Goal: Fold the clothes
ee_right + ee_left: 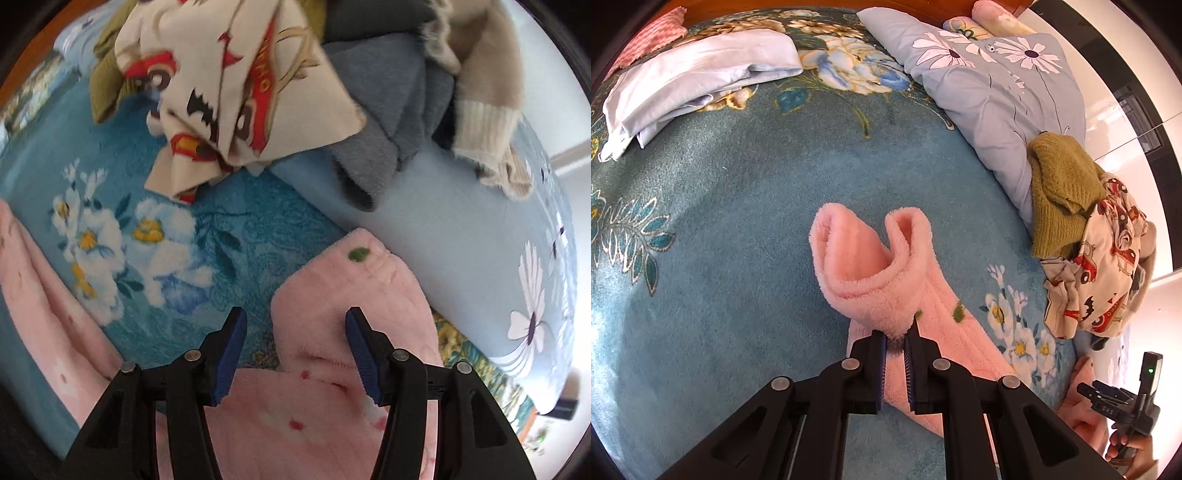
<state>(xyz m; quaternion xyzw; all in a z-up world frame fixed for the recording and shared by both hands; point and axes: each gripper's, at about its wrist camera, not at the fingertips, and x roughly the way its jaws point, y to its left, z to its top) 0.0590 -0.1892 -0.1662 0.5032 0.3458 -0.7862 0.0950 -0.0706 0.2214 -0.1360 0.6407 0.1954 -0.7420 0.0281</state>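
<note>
The pink fleece garment (886, 280) lies on the bed, its long body running from the left gripper (899, 341) diagonally toward the lower right of the left wrist view, where the right gripper (1123, 402) shows in a person's hand (1126, 448). Near the left gripper, one end is lifted and curls over into a soft, open roll, and the left gripper's jaws stand narrow, pinched on the fleece edge just below that roll. In the right wrist view, the right gripper (295, 354) points down over the other end of the same garment (351, 295), its jaws apart with the pink cloth under and between them, the pads not pressing on it. So the garment's long axis spans from one gripper to the other, each nearest its own end; the next move likely needs the right jaws to close on that end. Beyond lie the teal floral blanket (746, 206), a folded pale garment (701, 81), a grey daisy-print quilt (997, 96) and a pile of unfolded clothes (1082, 236).
</note>
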